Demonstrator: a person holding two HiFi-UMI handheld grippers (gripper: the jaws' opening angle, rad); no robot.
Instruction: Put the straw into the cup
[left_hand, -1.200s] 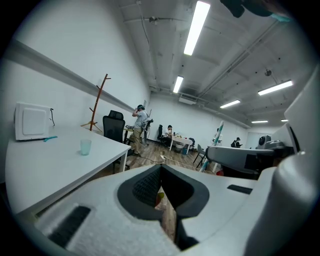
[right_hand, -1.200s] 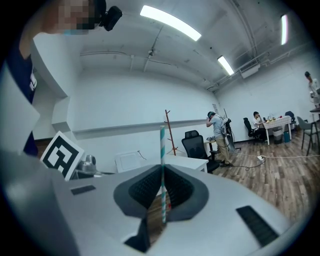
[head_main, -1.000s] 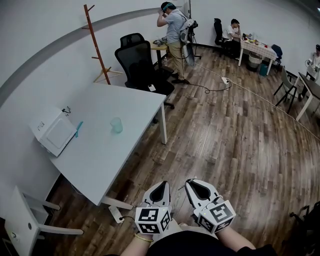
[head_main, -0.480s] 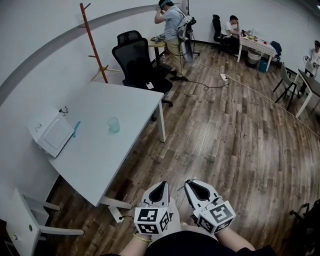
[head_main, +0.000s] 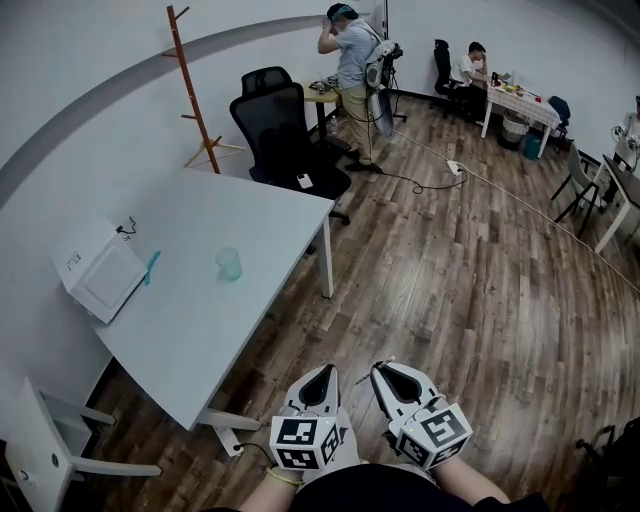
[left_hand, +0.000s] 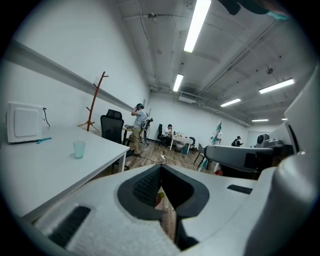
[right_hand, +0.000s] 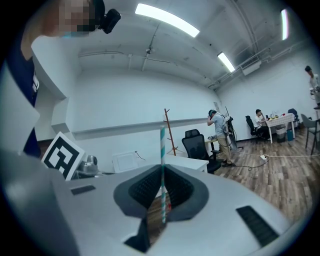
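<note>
Translucent green, the cup (head_main: 229, 264) stands midway between the long edges of the tabletop (head_main: 200, 330) in the head view, light and tippy I'd judge. Left gripper view: the left gripper (left_hand: 161, 169) has its fingers closed, empty. Right gripper view: the right gripper (right_hand: 162, 167) pinches the striped straw (right_hand: 162, 142) upright near its lower end; light and crushable, it wants that gentle low hold

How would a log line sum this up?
right gripper: shut on straw | left gripper: shut, empty | cup: empty, on table
</note>
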